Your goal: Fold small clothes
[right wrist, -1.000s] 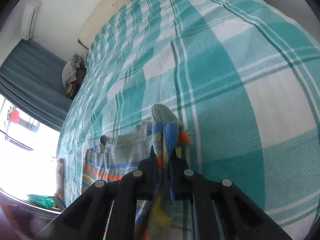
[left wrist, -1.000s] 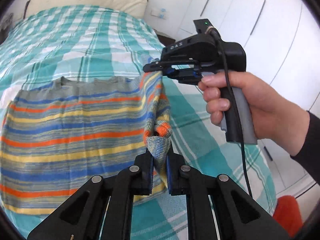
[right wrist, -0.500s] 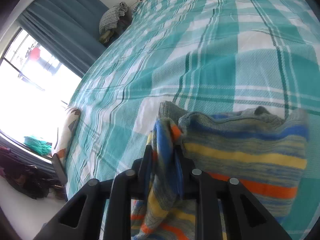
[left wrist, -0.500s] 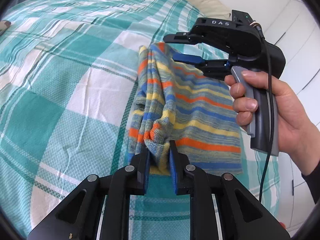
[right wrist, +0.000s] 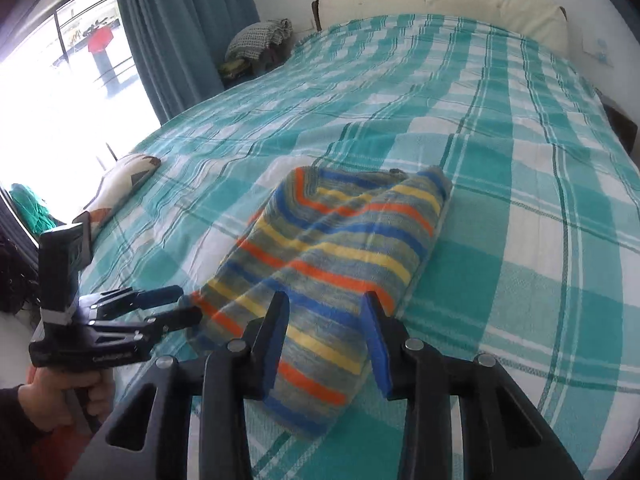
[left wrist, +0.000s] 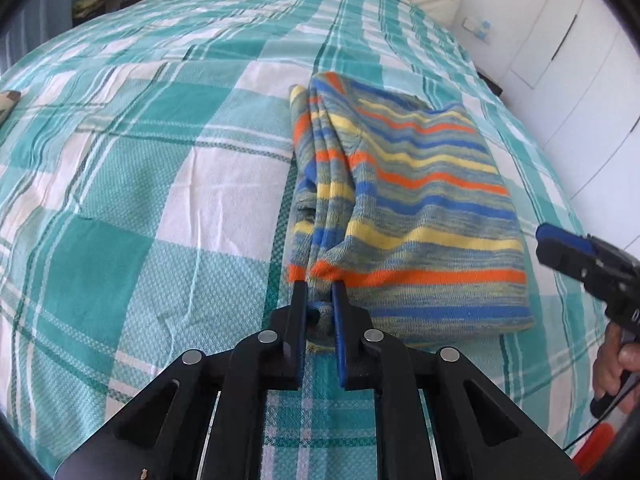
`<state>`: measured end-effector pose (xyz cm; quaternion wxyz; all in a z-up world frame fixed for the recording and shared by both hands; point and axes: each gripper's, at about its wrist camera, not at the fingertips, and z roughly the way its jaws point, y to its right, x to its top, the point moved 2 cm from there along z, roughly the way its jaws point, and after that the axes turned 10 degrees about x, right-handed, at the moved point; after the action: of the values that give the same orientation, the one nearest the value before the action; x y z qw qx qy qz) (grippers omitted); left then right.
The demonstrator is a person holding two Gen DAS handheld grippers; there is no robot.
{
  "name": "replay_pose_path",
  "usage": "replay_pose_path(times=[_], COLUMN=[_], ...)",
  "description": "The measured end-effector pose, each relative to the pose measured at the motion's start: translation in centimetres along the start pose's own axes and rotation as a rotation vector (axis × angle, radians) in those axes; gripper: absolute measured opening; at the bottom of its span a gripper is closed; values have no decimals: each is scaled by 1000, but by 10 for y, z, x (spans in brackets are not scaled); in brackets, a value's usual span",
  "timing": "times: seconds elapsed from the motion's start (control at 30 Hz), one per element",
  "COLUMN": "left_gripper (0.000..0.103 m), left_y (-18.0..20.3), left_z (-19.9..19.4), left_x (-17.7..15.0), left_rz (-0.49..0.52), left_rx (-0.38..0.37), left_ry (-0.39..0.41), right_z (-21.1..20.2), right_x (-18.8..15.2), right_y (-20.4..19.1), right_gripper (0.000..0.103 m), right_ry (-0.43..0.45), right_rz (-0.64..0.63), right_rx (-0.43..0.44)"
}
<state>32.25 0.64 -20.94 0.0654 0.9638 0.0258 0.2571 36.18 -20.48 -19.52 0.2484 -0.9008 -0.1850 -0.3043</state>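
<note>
Folded over now, the striped sweater lies flat on the bed. My left tool, just closing, pinches its near corner. My right tool, also just closing, hangs released, clear of the cloth.

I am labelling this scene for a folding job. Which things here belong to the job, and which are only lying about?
Belong to the job:
- striped sweater, folded on the bed
- left claw, at the sweater's near corner
- right claw, open, off the cloth

Lying about:
- checked bedspread
- patterned cushion
- pile of clothes by the curtain
</note>
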Motion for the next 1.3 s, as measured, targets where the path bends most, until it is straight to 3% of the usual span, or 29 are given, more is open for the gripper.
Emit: replay_pose_path(times=[0.03, 0.1, 0.13, 0.2, 0.27, 0.33, 0.43, 0.57, 0.67, 0.7, 0.77, 0.87, 0.97, 1.03, 1.07, 1.13, 1.17, 1.2, 1.23, 1.3], left_gripper=[13, 16, 20, 46, 63, 68, 68, 68, 68, 57, 16, 15, 20, 20, 25, 56, 81, 95, 97, 98], left_y=[-6, -8, -8, -14, -24, -31, -28, 6, 29, 31, 26, 9, -2, -22, -33, -45, -45, -43, -38, -23], left_z=[-1, -5, -11, -26, -44, -56, -63, -56, -20, -3, 32, 34, 15, 9, 7, 0, -3, -8, -10, -6], left_x=[-6, -12, -13, -14, -18, -24, -12, 34, 63, 68, 69, 68, 64, 61, 60, 61, 64, 66, 68, 75], left_rz=[-30, -16, -5, -5, -17, -18, -6, 69, 111, 109, 99, 3, -3, -51, -86, -129, -130, -119, -98, -45], left_rx=[-12, -7, 3, 33, 51, 43, -37, -142, -88, -64, 8, -15, 65, 81, 59, -50, -99, -143, -176, -212], left_ry=[2, -3, 1, 20, 54, 73, 96, 99, 50, 14, -65, -50, 12, 5, -8, -17, -8, 4, 13, 0], right_z=[11, 52, 54, 41, 21, -4, -26, -34, -37, -38, -40, -38, -41, -42, -43, -44, -44, -45, -46, -46], right_x=[-16, -57, -70, -72, -72, -78, -94, -107, -112, -114, -119, -132, -144, -149, -149, -146, -142, -136, -127, -102], right_y=[-4, -5, -7, -17, -21, -25, -28, -20, -14, -14, -14, -15, -15, -14, -13, -11, -10, -8, -6, 1], right_gripper=[34, 34, 33, 34, 35, 45, 48, 48, 48, 48, 48, 48, 48, 48, 48, 49, 51, 60, 70, 77], right_ry=[-38, -206, -169, -107, -64, -11, 9, -1, 14, 24, 39, 23, 13, 8, 7, 5, 9, 18, 36, 84], right_rz=[-8, 18, -10, -29, 21, 37, 32, 70, 141, 163, 196, 220, 216, 215, 215, 215, 216, 218, 220, 231], right_rx=[11, -2, -43, -93, -74, -46, -68, -88, -79, -71, -58, -53, -59, -61, -60, -63, -61, -52, -43, -26])
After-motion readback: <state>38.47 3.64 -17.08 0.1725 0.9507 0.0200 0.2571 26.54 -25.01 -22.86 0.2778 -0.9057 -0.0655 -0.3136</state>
